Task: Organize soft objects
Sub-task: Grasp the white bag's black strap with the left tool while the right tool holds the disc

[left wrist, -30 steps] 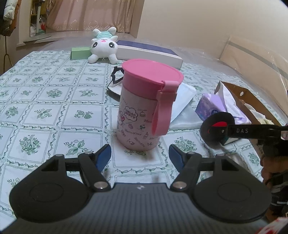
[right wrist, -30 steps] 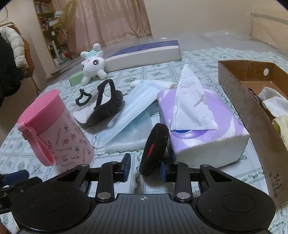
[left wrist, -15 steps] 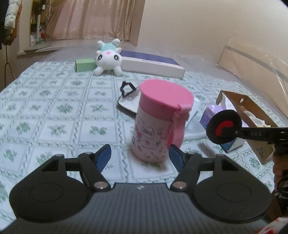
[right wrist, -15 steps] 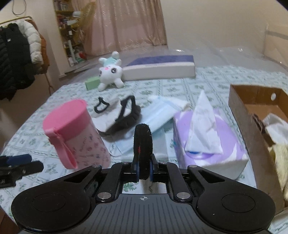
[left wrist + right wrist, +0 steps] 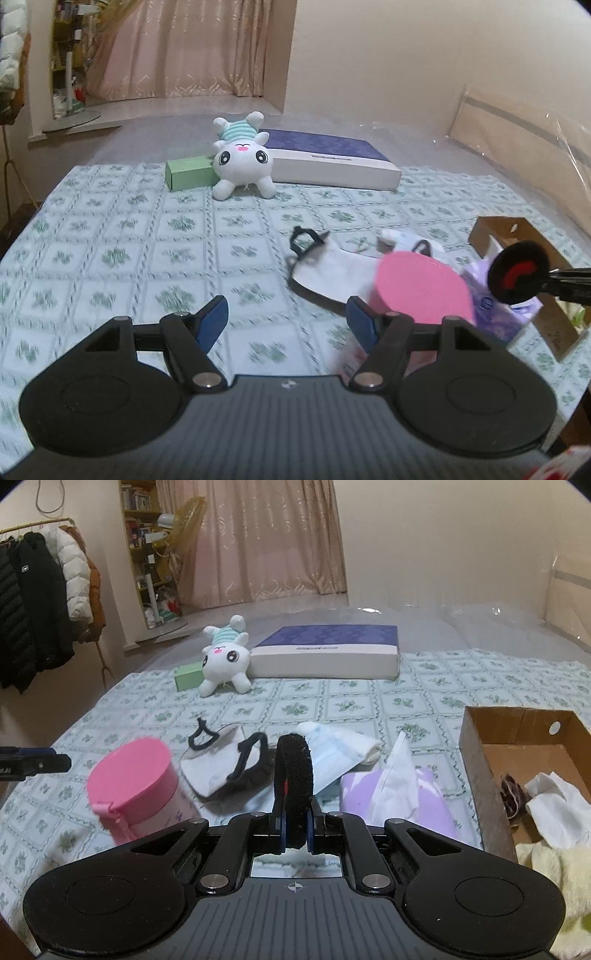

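Black felt pad (image 5: pixel 293 786), light and squashy, stands pinched at its lower edge in the right gripper's (image 5: pixel 294 843) narrow jaws, while the left gripper's (image 5: pixel 288 325) jaws gape wide, empty above the bed (image 5: pixel 122 258).

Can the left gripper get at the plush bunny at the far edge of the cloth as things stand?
Probably yes. The left gripper is open with nothing between its fingers, and only bare patterned cloth lies between it and the plush bunny. The pink cup and the face masks sit off to its right.
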A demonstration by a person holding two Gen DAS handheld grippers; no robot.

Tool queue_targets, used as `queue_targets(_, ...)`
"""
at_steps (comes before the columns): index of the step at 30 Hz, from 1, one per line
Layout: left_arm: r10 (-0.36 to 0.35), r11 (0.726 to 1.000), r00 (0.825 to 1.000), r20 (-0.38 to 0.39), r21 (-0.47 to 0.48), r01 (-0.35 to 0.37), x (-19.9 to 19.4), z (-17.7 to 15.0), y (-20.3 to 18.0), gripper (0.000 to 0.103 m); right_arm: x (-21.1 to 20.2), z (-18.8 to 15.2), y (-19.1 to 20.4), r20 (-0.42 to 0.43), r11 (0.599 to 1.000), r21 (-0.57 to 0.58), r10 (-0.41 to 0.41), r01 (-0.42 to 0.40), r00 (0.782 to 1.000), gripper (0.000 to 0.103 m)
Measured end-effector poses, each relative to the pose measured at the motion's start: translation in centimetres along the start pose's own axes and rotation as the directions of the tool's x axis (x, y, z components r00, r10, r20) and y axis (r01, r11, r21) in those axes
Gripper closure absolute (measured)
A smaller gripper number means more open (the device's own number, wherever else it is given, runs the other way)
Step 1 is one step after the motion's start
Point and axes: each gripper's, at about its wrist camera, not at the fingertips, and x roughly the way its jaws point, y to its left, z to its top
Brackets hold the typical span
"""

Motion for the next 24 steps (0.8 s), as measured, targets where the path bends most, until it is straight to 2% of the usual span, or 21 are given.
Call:
queue_targets(3,0.0,1.0,1.0,-0.019,0.022,0.0,2.0,1.1,1.2,0.036,0.6,0.7,-0.3,0.001,1.0,0.005,-0.007,0.007,1.0,0.093)
queue_targets(12,-0.082,0.996,0.992,-0.097,0.013,0.084,10.2,3.2,3.4,0.037,3.4,1.9,-0.6,-0.015,1.0,0.004,-0.01,0.01,1.0,0.093)
queue_targets(16,-0.13,0.991,0.982,-0.136,0.02,0.133,14.1,3.6,3.6,0.043,4.9,2.0,-0.7,-0.03,1.0,0.009,-0.01,0.01,0.999,0.093)
queue_targets(19,-0.171,0.983,0.973,-0.157,0.036,0.179,16.7,3.9,3.2,0.043,6.0,1.9,-0.9,-0.042,1.0,0.01,-0.012,0.012,0.999,0.093)
queue_targets(22,-0.224,0.972,0.957,-0.185,0.029,0.233,19.1,3.8,3.0,0.044,7.0,1.6,-1.1,-0.06,1.0,0.011,-0.013,0.014,0.998,0.093)
queue_targets(24,-0.237,0.968,0.948,-0.212,0.027,0.248,20.7,3.7,2.9,0.048,7.5,1.5,-1.3,-0.068,1.0,0.011,-0.013,0.014,0.998,0.093)
